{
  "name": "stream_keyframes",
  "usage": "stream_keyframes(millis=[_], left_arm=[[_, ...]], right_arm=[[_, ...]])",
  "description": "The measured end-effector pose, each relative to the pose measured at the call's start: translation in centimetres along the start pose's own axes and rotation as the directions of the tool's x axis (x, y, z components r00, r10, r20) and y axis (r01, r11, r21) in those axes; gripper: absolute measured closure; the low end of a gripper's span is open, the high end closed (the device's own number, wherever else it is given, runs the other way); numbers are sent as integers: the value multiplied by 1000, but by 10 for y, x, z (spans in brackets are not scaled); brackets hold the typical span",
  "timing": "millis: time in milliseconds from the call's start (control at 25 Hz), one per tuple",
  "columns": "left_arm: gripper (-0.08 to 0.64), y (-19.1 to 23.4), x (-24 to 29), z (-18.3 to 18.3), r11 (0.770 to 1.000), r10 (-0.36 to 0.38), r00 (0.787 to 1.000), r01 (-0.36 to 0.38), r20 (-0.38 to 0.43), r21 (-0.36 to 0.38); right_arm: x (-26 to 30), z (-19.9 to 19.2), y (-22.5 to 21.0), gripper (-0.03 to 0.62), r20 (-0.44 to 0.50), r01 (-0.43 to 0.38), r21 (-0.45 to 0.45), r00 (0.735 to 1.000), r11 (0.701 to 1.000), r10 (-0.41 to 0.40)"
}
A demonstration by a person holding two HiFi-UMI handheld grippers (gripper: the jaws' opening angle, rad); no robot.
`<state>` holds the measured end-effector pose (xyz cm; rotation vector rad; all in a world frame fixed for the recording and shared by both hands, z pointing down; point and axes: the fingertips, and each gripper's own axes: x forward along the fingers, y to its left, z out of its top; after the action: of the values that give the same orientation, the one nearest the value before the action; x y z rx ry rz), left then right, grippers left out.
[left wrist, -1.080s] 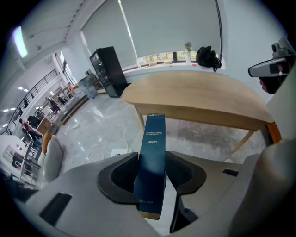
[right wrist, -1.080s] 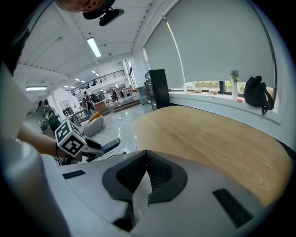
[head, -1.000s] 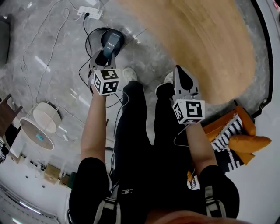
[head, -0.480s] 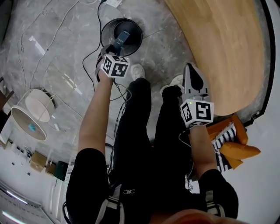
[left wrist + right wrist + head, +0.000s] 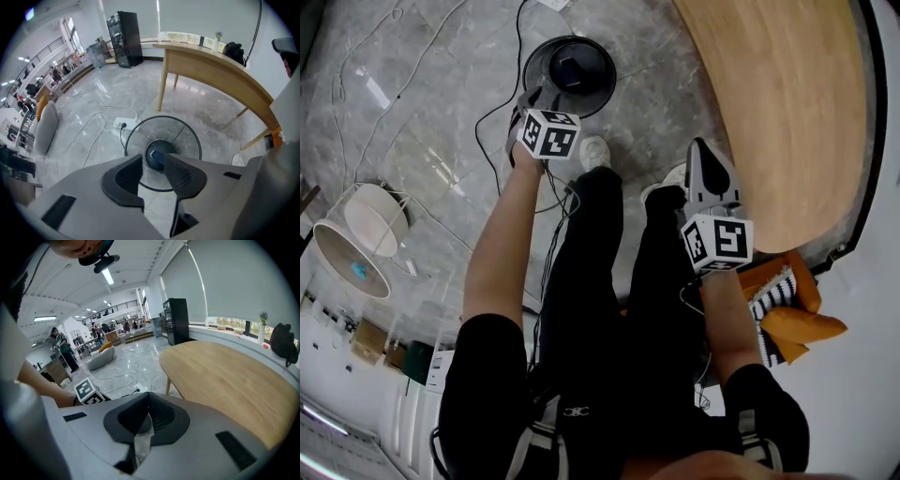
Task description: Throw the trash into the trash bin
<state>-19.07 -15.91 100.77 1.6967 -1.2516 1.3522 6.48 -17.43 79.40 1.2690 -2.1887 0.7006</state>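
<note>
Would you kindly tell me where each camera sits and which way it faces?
Head view: on the person's head, facing steeply down; shows both forearms, legs, left gripper by the trash bin, right gripper.
Left gripper view: on the left gripper, looking down between open jaws into the bin; a white shoe shows.
Right gripper view: on the right gripper, facing across the wooden table, jaws shut on a pale scrap; left forearm shows.
Shared: head and left gripper views both show the bin; all show the table.
</note>
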Motion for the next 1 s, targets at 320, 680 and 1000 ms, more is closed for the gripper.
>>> stream_keyframes(millis=[320,680,1000], left_arm=[[546,12,-74,26,980,88,975,-48,203,-192],[546,-20,-254,82,951,53,909,81,413,-299],[546,-16,-446,167,968,42,757,130,652,-214]], right_arm=[[-13,18,10,580,42,1,-11,999,1000,-1],[-76,110,51,580,191,-18,3,982,1000,17],[-162,245,105,581,397,-45,-19,917,999,49]])
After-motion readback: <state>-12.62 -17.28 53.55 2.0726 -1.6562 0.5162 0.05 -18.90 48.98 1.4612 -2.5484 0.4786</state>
